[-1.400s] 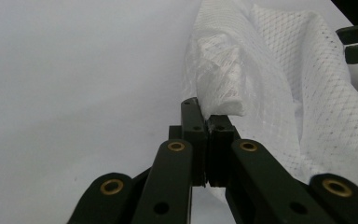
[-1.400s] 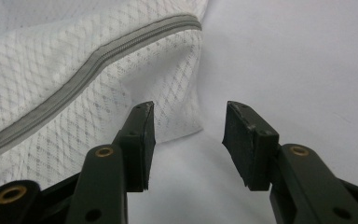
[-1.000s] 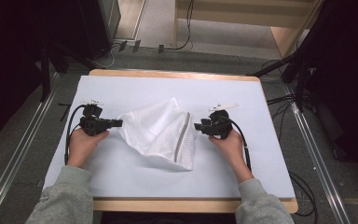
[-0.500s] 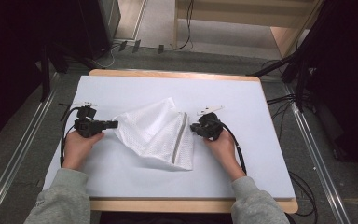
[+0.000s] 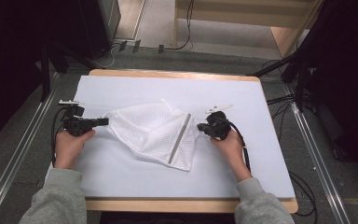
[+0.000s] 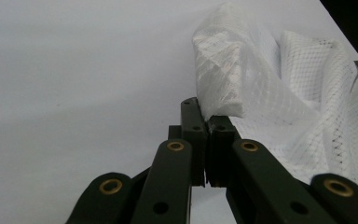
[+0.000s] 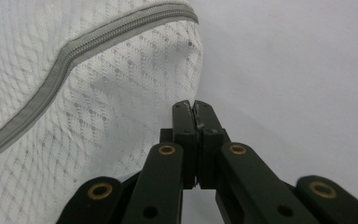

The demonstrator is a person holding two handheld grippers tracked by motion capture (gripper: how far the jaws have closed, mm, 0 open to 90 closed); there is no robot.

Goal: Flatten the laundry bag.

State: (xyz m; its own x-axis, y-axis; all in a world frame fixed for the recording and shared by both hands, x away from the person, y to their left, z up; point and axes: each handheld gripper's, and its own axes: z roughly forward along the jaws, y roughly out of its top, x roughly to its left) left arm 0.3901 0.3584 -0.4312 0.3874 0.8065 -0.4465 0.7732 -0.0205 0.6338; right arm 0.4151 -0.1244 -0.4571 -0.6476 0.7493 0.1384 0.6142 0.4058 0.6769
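So there's a white mesh laundry bag (image 5: 151, 133) lying crumpled in the middle of the table (image 5: 261, 154), which has a pale blue-white surface with a wooden edge showing at the front and back. The bag has a grey zipper (image 5: 179, 138) running roughly front to back along its right side, and in the right gripper view you can see that zipper (image 7: 74, 51) curving across the mesh pretty clearly.

The left gripper (image 5: 103, 122) sits at the bag's left corner, and in the left gripper view the jaws are pressed together with a bunched-up fold of the mesh (image 6: 219, 88) pinched right at the tips of the left gripper (image 6: 207, 120), so it has hold of the bag.

The right gripper (image 5: 200, 127) is at the bag's right edge, just past the zipper. From its own camera the right gripper (image 7: 195, 108) has its jaws closed up tight, right against the edge of the mesh (image 7: 135, 116), but whether any fabric is actually caught between them is hard to tell.

Both of the person's hands, left hand (image 5: 70, 144) and right hand (image 5: 230, 147), rest low on the table in grey sleeves (image 5: 58, 198), with black cables (image 5: 246, 154) trailing off the grippers.
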